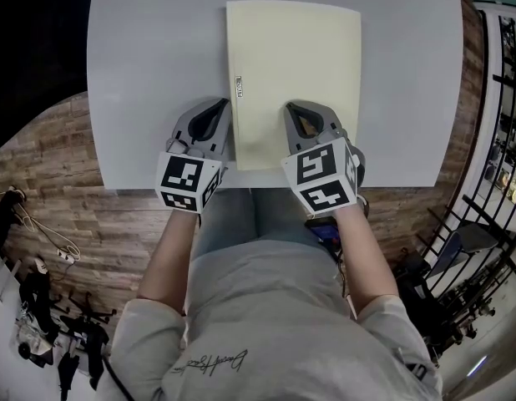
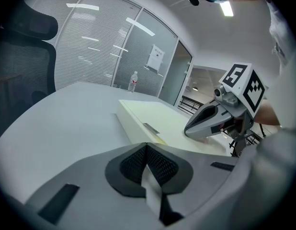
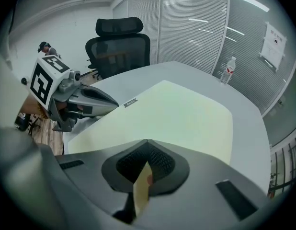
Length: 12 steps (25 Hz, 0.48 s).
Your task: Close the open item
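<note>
A pale yellow folder (image 1: 293, 65) lies flat on the grey table (image 1: 149, 48) with its cover down, a small label tab (image 1: 238, 83) on its left edge. My left gripper (image 1: 218, 107) is shut and rests on the table just left of the folder's (image 2: 157, 119) near left edge. My right gripper (image 1: 293, 109) is shut with nothing held, its tip over the folder's (image 3: 186, 114) near part. In the left gripper view the left gripper (image 2: 147, 145) points along the folder's edge, with the right gripper (image 2: 188, 128) on the cover. The right gripper (image 3: 147, 142) sees the left gripper (image 3: 117, 104) beside the tab.
A water bottle (image 3: 227, 71) stands at the table's far side by the glass wall with blinds. A black office chair (image 3: 120, 44) stands behind the table. The table's near edge (image 1: 241, 186) is right at the person's lap. Wooden floor surrounds the table.
</note>
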Tool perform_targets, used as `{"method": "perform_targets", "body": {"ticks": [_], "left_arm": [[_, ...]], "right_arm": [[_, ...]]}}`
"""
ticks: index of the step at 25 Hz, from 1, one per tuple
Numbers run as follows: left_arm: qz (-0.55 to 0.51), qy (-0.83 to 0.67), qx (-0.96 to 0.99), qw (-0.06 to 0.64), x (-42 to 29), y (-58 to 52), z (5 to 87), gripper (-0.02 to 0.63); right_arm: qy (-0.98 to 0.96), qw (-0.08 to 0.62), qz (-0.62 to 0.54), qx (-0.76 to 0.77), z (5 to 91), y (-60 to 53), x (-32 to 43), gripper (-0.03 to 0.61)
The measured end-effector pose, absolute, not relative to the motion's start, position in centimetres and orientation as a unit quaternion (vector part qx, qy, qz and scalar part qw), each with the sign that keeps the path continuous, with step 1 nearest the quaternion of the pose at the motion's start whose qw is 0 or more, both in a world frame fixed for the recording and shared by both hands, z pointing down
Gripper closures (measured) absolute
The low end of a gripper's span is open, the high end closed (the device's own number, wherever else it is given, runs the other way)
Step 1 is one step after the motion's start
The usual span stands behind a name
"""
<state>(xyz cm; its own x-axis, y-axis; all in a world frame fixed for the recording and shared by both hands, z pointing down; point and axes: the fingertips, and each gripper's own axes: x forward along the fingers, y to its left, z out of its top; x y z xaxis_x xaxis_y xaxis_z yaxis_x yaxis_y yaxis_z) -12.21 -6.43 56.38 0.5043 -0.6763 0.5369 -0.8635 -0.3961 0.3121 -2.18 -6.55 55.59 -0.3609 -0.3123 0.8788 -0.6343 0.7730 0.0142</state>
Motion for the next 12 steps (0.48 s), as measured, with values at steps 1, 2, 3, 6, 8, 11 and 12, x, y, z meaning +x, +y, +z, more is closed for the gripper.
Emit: {"method": "perform_targets", "body": {"ticks": [1, 2, 3, 6, 8, 11, 12], "left_arm": [[0.165, -0.47, 0.819, 0.284, -12.24, -6.41, 56.39, 0.606], [0.166, -0.47, 0.819, 0.284, -12.26, -6.38, 56.4, 0.606], [0.166, -0.471, 0.819, 0.284, -12.26, -6.37, 56.4, 0.606], [0.166, -0.471, 0.818, 0.284, -12.2, -6.48, 56.22, 0.606], [0.166, -0.471, 0.818, 0.284, -12.24, -6.53, 56.13, 0.606], [0.167, -0.472, 0.817, 0.285, -12.31, -6.49, 56.17, 0.606], [0.167, -0.473, 0.817, 0.284, -12.29, -6.5, 56.16, 0.606]], "right_arm": [[-0.807, 0.485, 0.168, 0.291, 55.69, -6.52, -2.23, 0.566], [-0.807, 0.486, 0.171, 0.291, 55.76, -6.48, -2.25, 0.566], [-0.806, 0.485, 0.174, 0.291, 55.81, -6.46, -2.24, 0.566], [-0.805, 0.486, 0.174, 0.293, 55.77, -6.47, -2.18, 0.566], [-0.804, 0.49, 0.172, 0.291, 55.77, -6.48, -2.24, 0.566], [-0.803, 0.492, 0.175, 0.288, 55.88, -6.49, -2.32, 0.566], [-0.803, 0.493, 0.175, 0.286, 55.9, -6.48, -2.3, 0.566]]}}
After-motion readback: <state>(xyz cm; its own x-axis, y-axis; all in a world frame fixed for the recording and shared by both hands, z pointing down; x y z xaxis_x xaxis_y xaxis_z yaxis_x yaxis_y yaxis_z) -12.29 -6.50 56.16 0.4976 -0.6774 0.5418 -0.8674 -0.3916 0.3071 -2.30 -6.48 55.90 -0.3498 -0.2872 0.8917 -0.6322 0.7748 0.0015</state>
